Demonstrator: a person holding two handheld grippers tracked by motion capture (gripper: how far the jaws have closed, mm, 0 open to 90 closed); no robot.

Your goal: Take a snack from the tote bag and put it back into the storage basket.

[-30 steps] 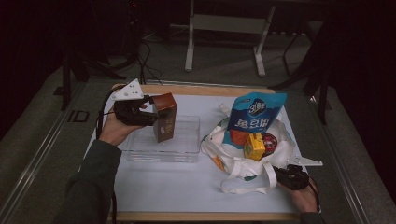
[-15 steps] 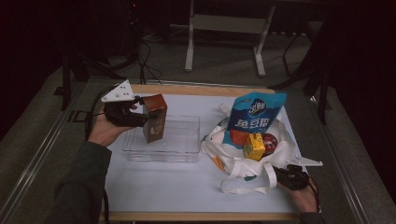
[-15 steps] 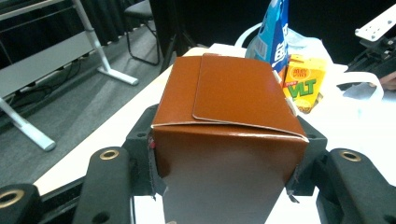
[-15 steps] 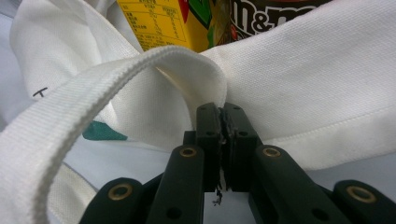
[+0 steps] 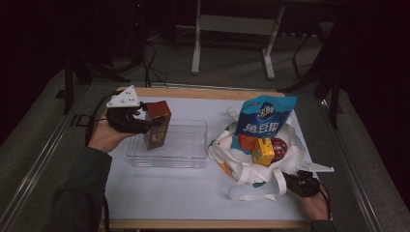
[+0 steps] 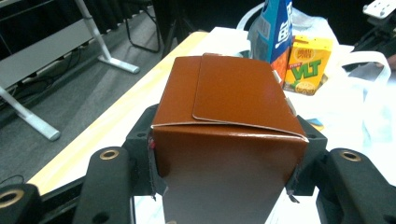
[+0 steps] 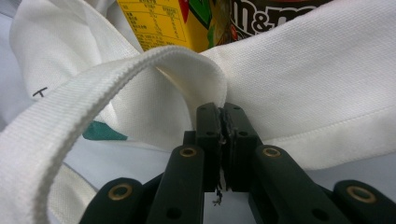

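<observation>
The brown carton (image 6: 224, 140) is clamped between the jaws of the left claw (image 5: 145, 126), upright with its folded top showing, the pads pressing on its two side walls. It hangs over the near left corner of the clear tray (image 5: 193, 145), its lower end seeming to sit just inside the rim. To set it down well, I'd say keep it level, lower it until the base meets the tray floor, and only then let the jaws spread; letting go early could tip a tall narrow box like this against the wall.

Off to the side of that claw, well apart, the white bag (image 5: 295, 154) sits slumped with a blue snack pouch (image 5: 263, 121), a yellow drink box (image 5: 263, 152) and a dark sweet packet (image 5: 279, 145) poking out. The right claw (image 7: 222, 122) is pinched tight on the bag's cloth edge, right where a strap joins, and looks to be steadying the bag on the white table (image 5: 183, 193)
</observation>
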